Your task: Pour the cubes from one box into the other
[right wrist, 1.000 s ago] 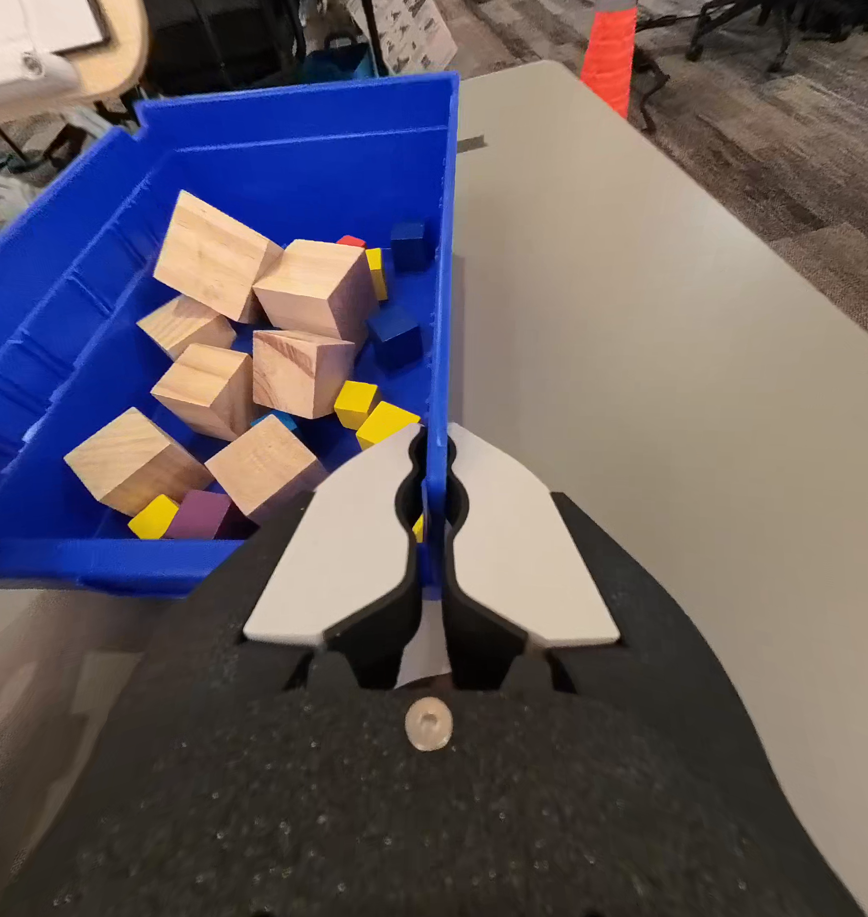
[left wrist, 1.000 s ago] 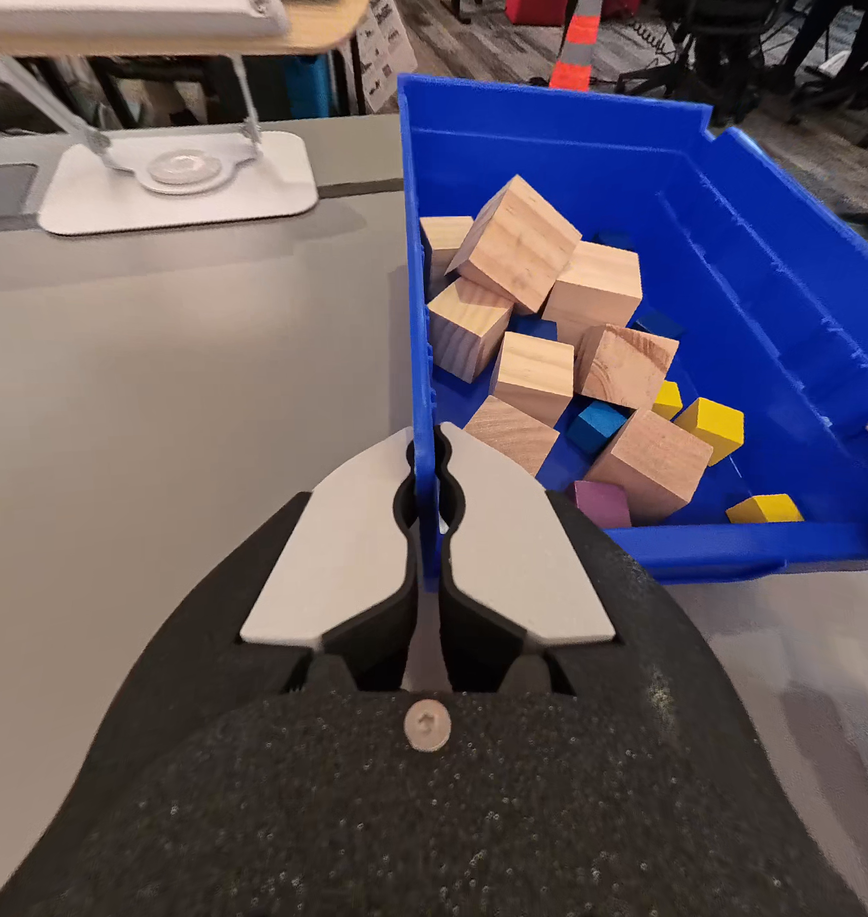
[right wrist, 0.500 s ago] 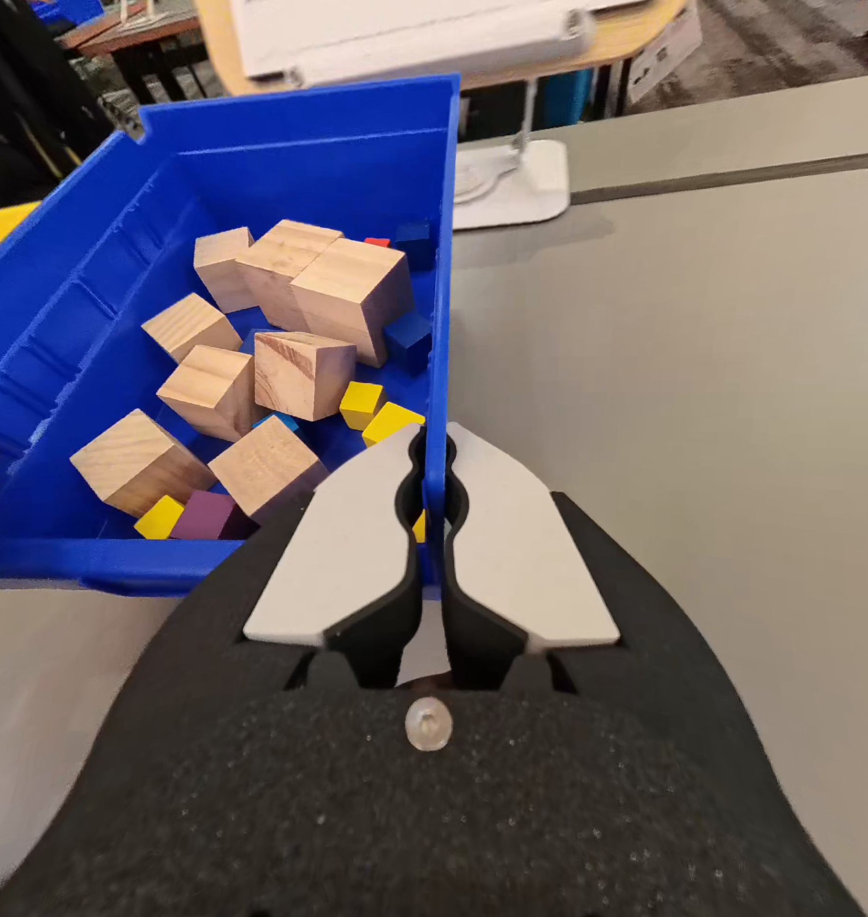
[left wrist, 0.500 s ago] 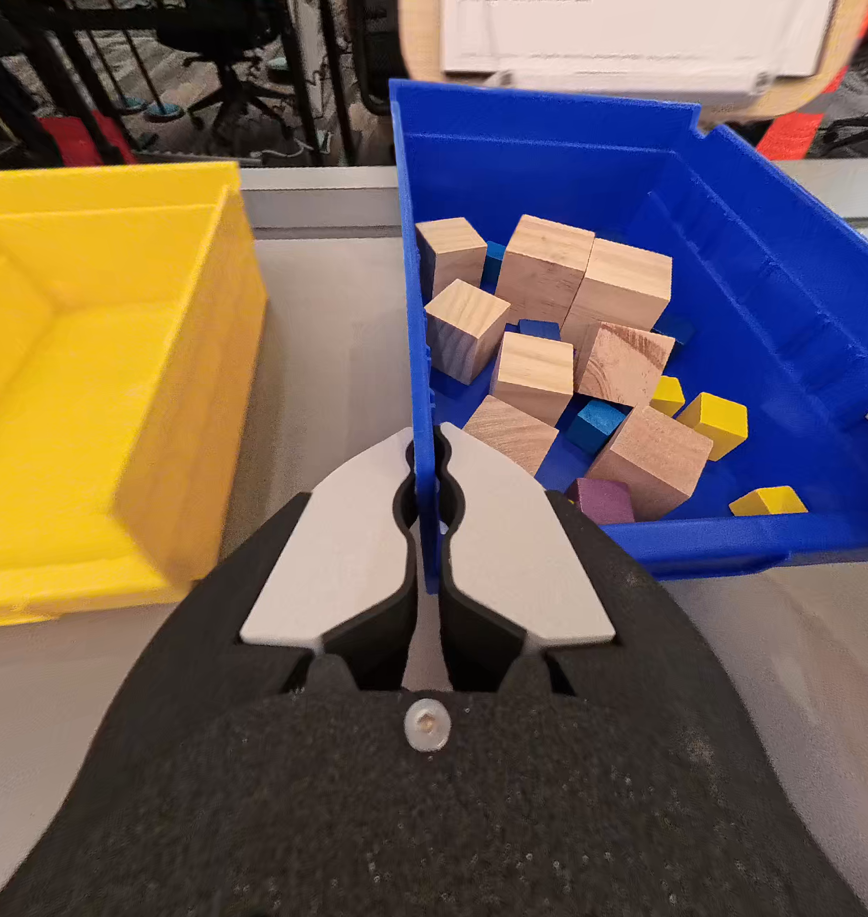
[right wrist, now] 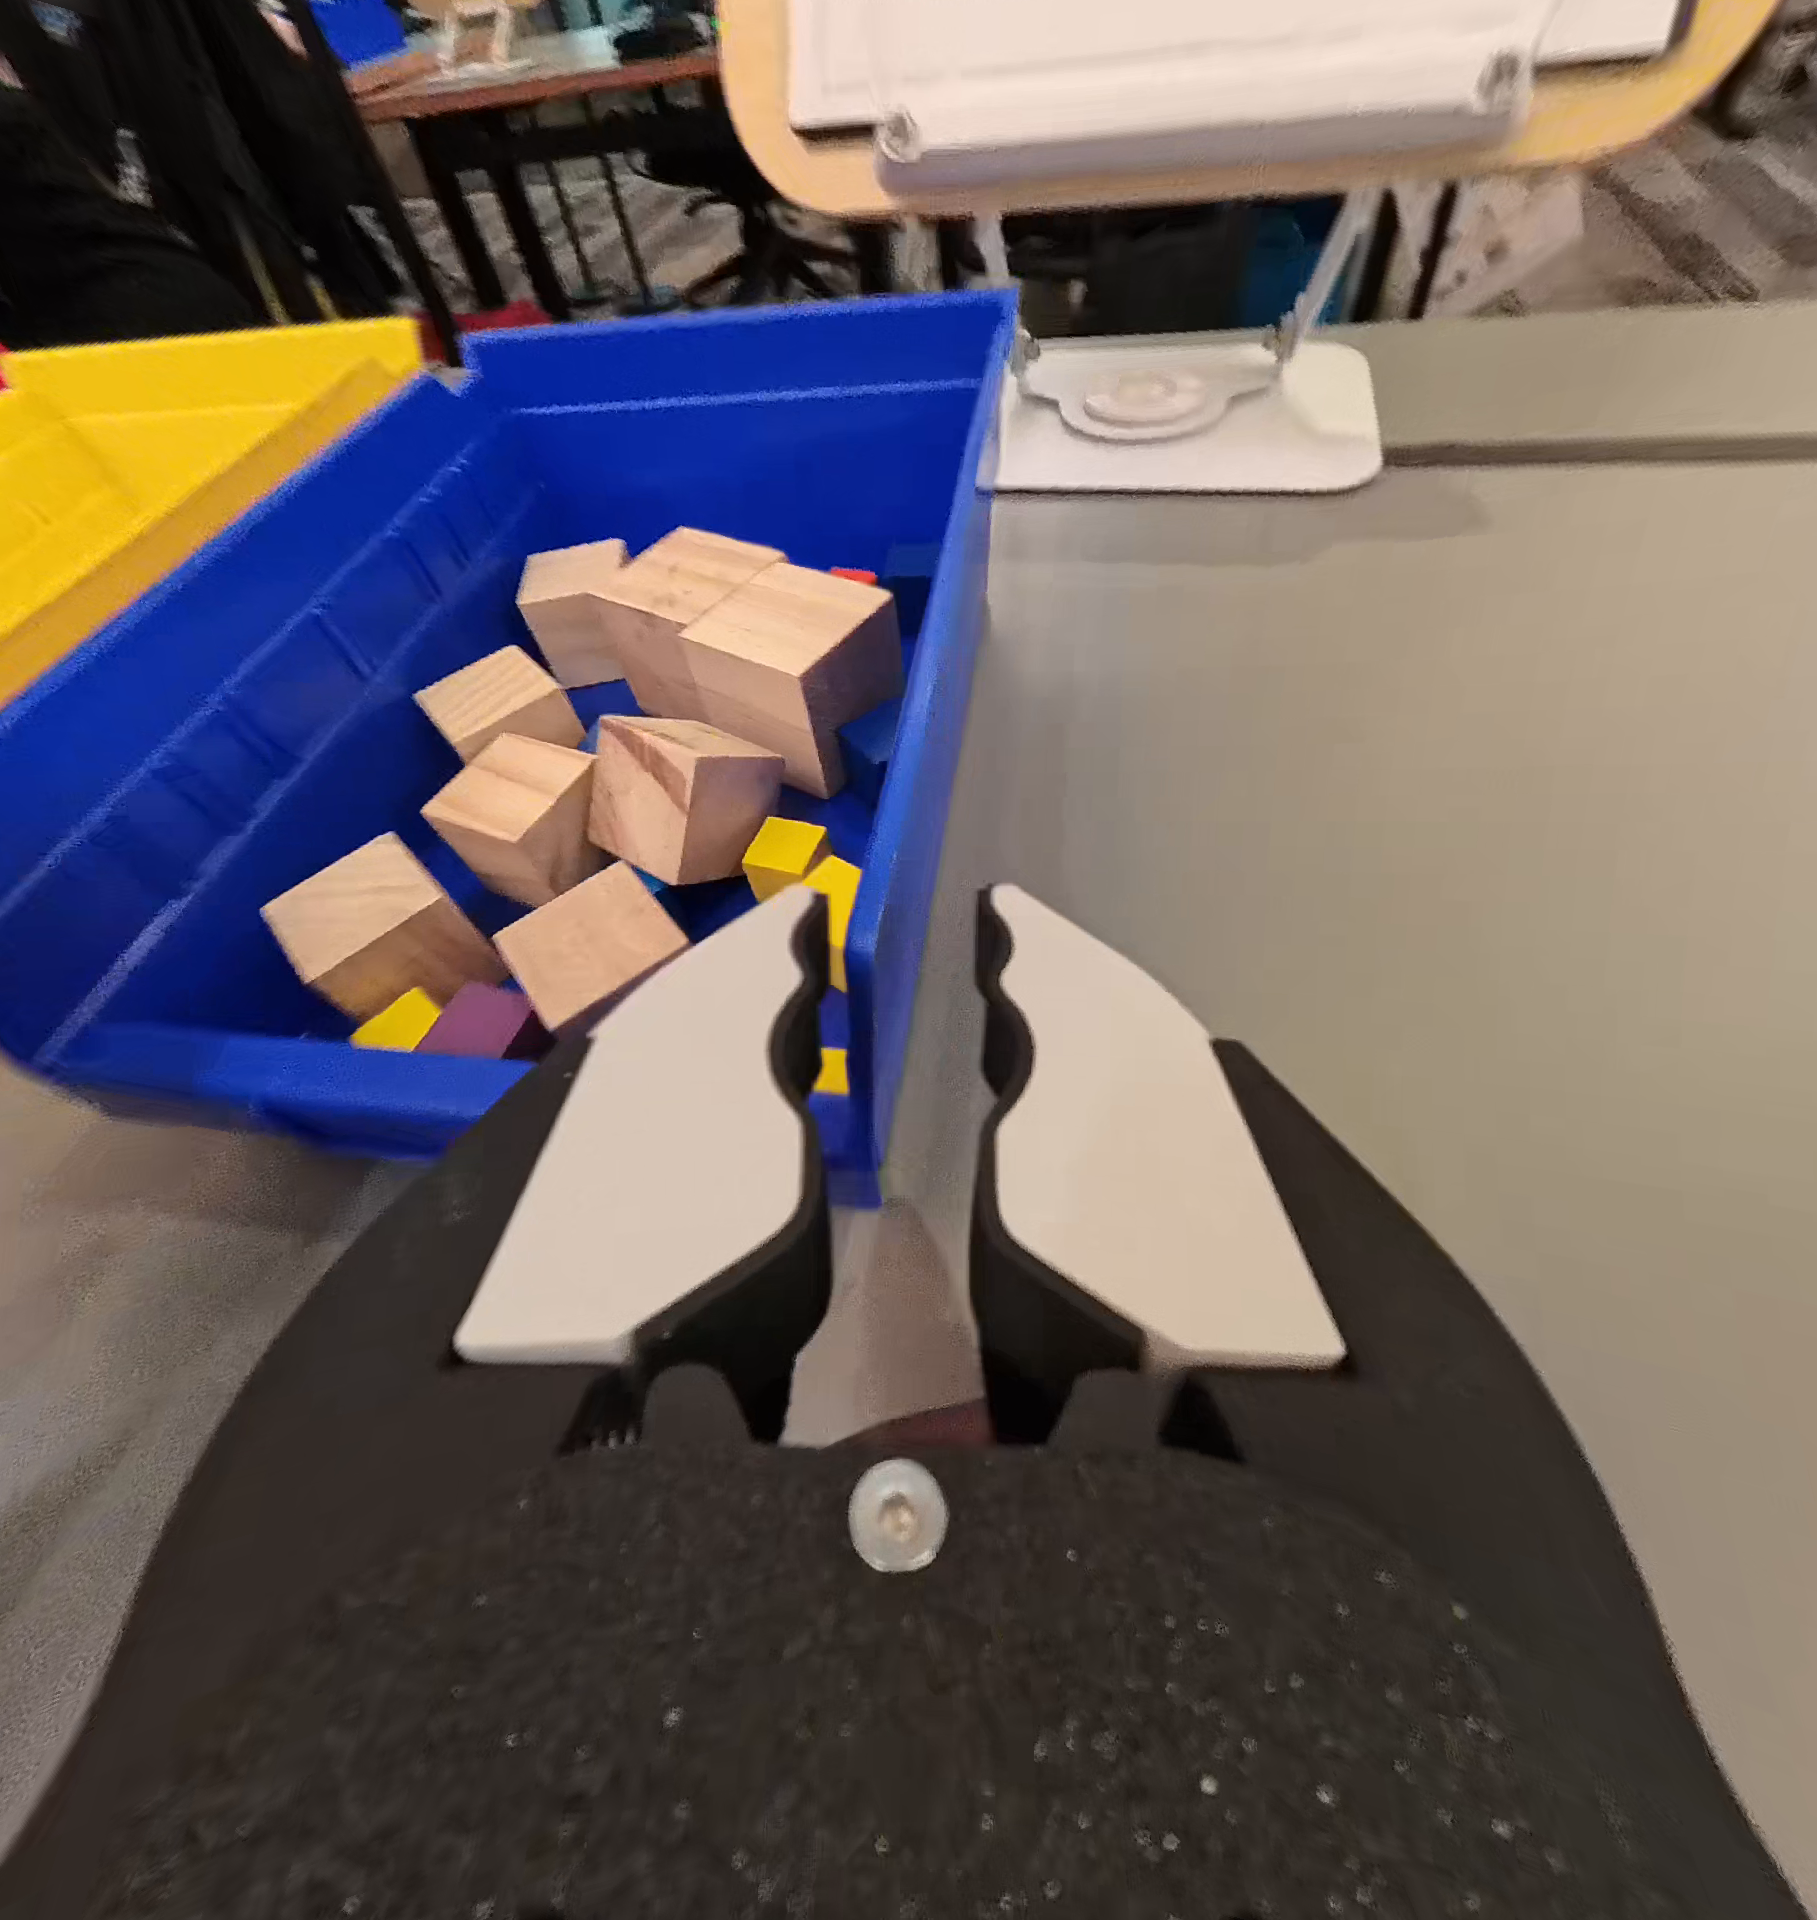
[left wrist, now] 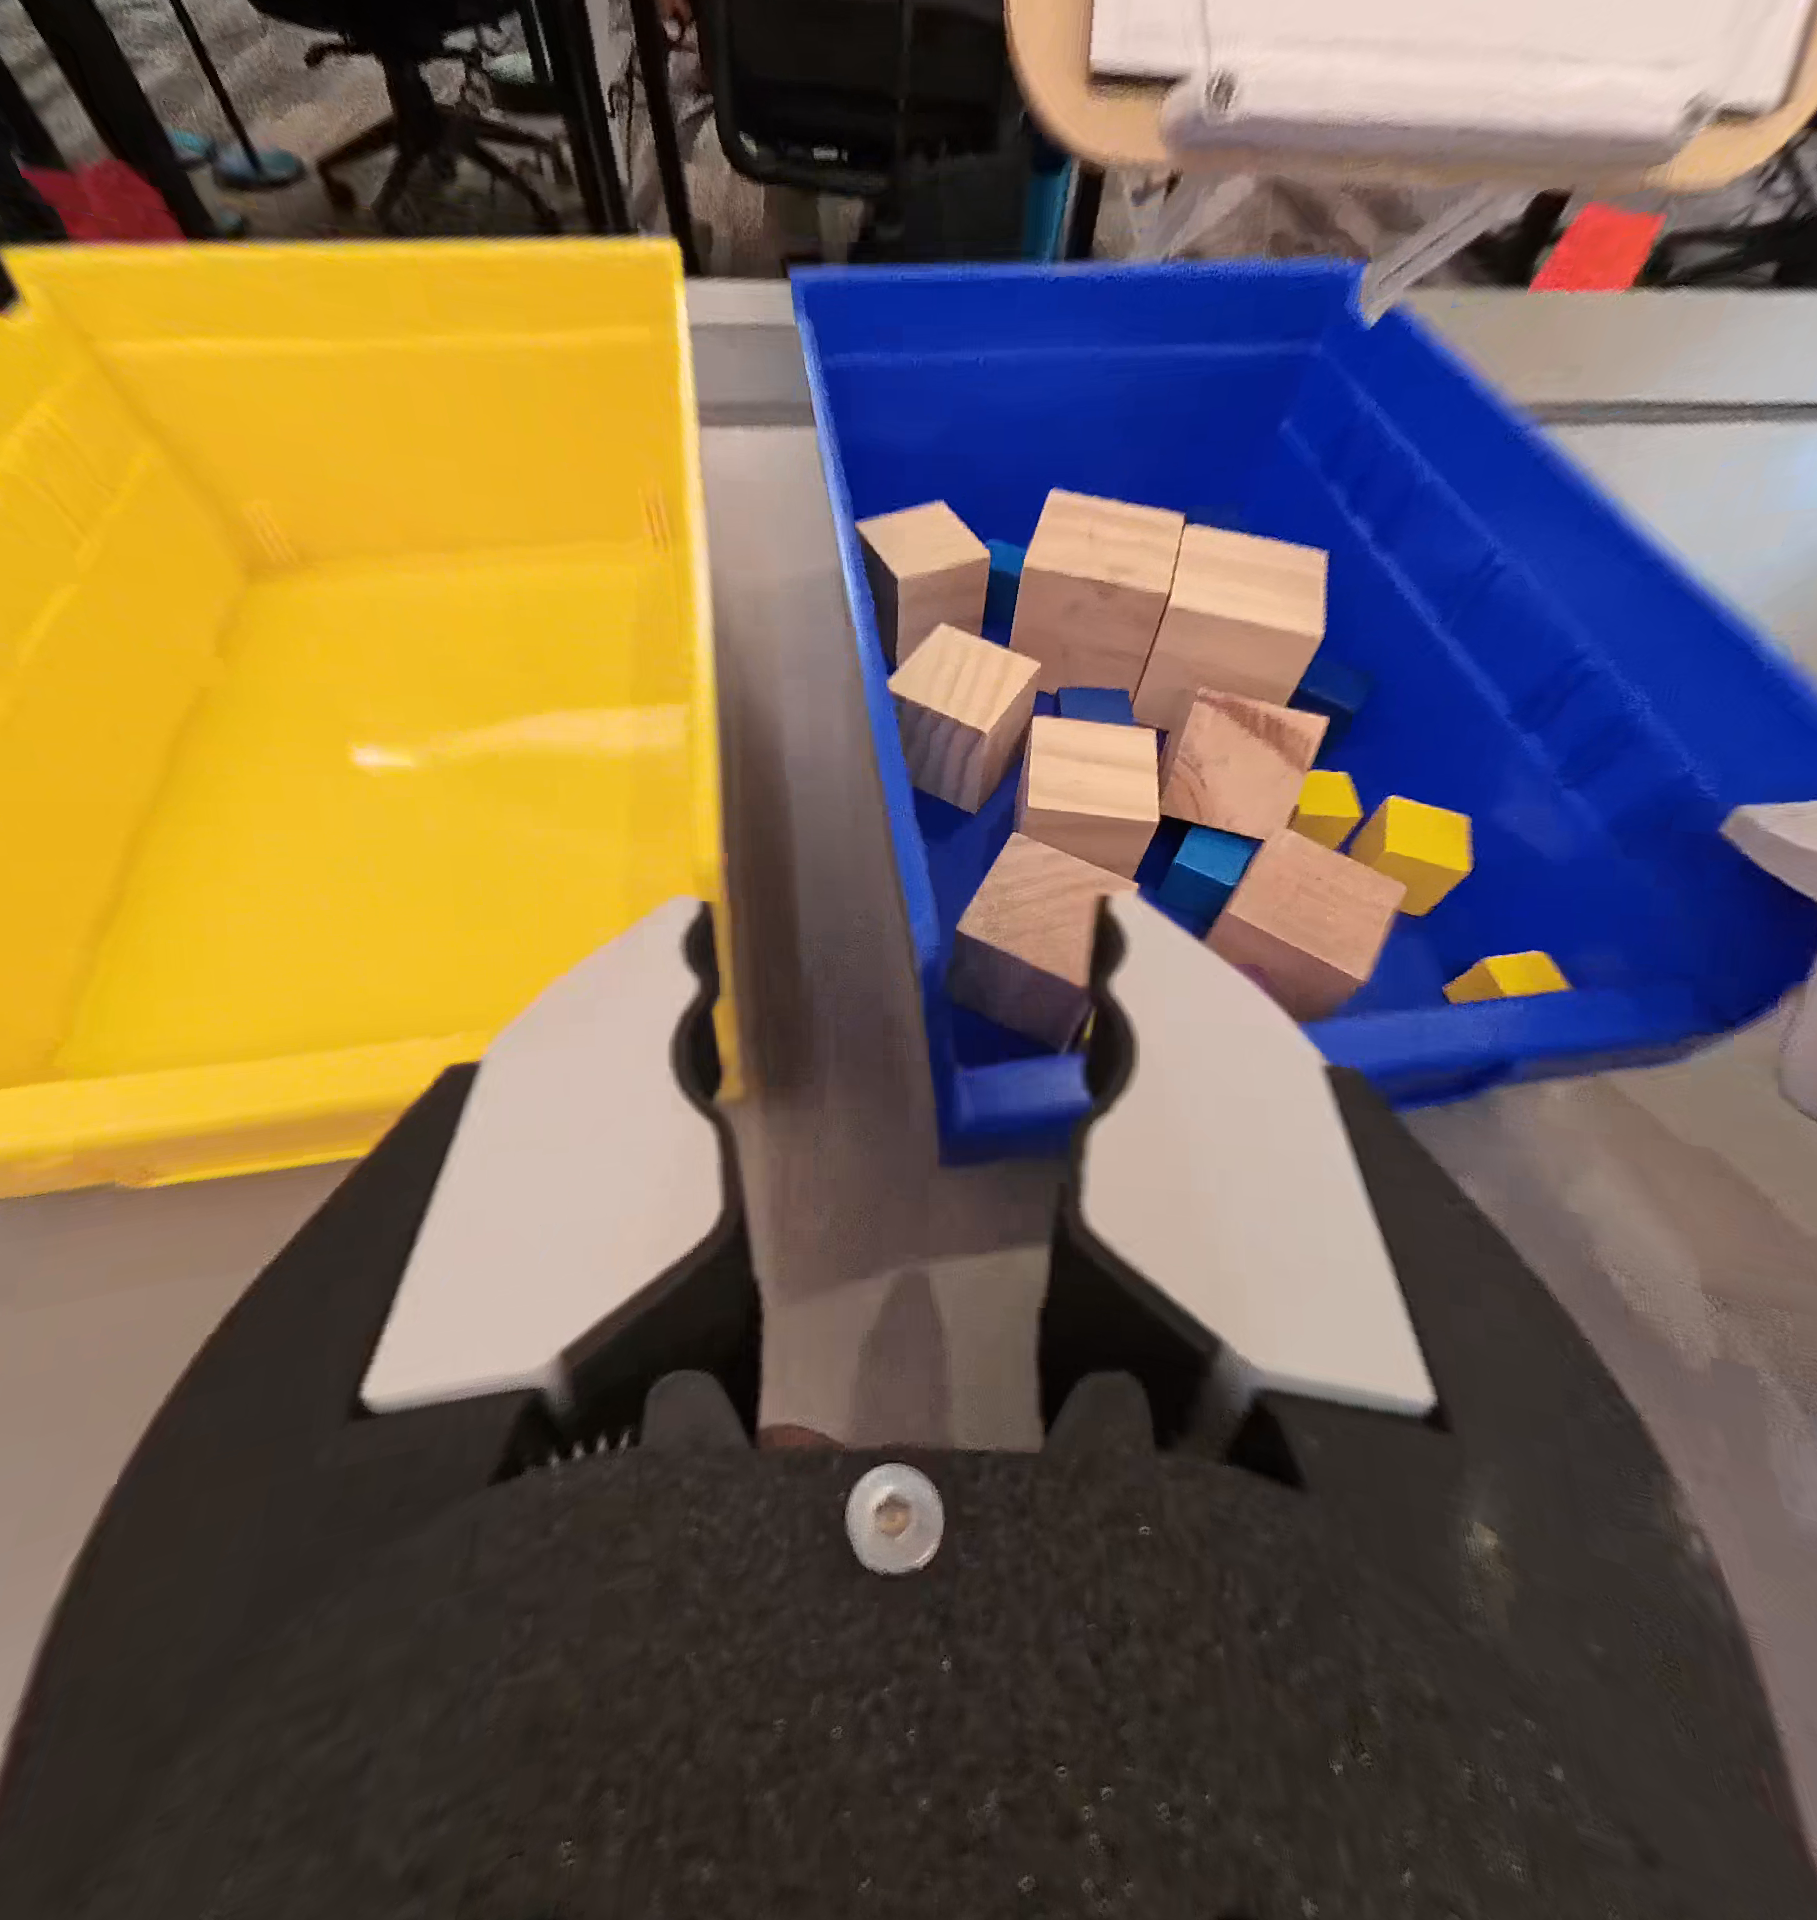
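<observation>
Grey bench (right wrist: 1403,831) carries a blue box (left wrist: 1506,675) of cubes (left wrist: 1091,603) beside an empty yellow box (left wrist: 364,468), with left gripper (left wrist: 899,914) and right gripper (right wrist: 899,899) fingers spread open astride the blue box's side walls.

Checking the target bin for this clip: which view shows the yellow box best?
The left wrist view: the yellow box shows nearly whole, its inside bare. The right wrist view catches only a corner of it behind the blue box.
</observation>
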`<state>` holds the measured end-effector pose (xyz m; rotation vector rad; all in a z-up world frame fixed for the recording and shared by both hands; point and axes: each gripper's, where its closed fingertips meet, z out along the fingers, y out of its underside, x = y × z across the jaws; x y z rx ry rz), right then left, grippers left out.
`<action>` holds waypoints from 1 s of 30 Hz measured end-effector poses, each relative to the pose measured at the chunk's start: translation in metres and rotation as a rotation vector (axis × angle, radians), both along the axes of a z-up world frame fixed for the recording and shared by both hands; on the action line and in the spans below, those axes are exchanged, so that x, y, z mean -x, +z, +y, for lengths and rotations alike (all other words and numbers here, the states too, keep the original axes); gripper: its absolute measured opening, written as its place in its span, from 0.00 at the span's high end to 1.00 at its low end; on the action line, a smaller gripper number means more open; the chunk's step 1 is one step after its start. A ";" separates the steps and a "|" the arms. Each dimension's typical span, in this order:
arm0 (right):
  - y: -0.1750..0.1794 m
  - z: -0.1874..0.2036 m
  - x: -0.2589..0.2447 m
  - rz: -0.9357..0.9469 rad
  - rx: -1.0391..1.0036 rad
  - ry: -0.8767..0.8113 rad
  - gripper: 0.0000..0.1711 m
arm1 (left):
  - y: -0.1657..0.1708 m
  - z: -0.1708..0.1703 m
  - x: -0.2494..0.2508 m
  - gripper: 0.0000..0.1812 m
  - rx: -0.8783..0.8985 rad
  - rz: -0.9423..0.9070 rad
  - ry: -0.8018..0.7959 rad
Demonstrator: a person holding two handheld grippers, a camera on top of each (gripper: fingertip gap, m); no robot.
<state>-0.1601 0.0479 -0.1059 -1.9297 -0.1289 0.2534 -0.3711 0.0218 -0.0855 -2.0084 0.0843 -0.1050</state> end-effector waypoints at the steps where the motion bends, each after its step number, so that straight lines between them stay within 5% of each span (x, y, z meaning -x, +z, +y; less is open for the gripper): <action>1: 0.009 -0.008 -0.004 -0.006 -0.023 0.029 0.81 | 0.011 -0.013 0.007 0.60 0.001 -0.018 -0.005; 4: 0.049 -0.032 -0.020 -0.056 -0.153 0.065 0.78 | 0.026 -0.047 0.055 0.63 0.022 -0.128 0.018; 8: 0.089 -0.062 0.032 -0.044 -0.228 0.314 0.78 | -0.002 -0.044 0.194 0.64 0.072 -0.024 0.317; 13: 0.051 -0.098 0.150 0.029 -0.091 0.584 0.68 | -0.034 0.009 0.234 0.66 0.112 -0.119 0.243; 18: 0.006 -0.101 0.217 0.007 0.029 0.570 0.69 | -0.039 0.034 0.237 0.98 0.101 -0.016 0.158; 22: -0.012 -0.094 0.245 -0.054 0.088 0.541 0.70 | -0.040 -0.001 0.238 0.98 0.128 0.042 0.190; 26: -0.010 -0.078 0.252 -0.076 0.055 0.413 0.72 | -0.039 -0.071 0.245 0.98 0.135 0.009 0.292; 30: -0.017 -0.094 0.283 -0.055 0.086 0.490 0.90 | -0.039 -0.133 0.247 0.99 0.112 -0.056 0.388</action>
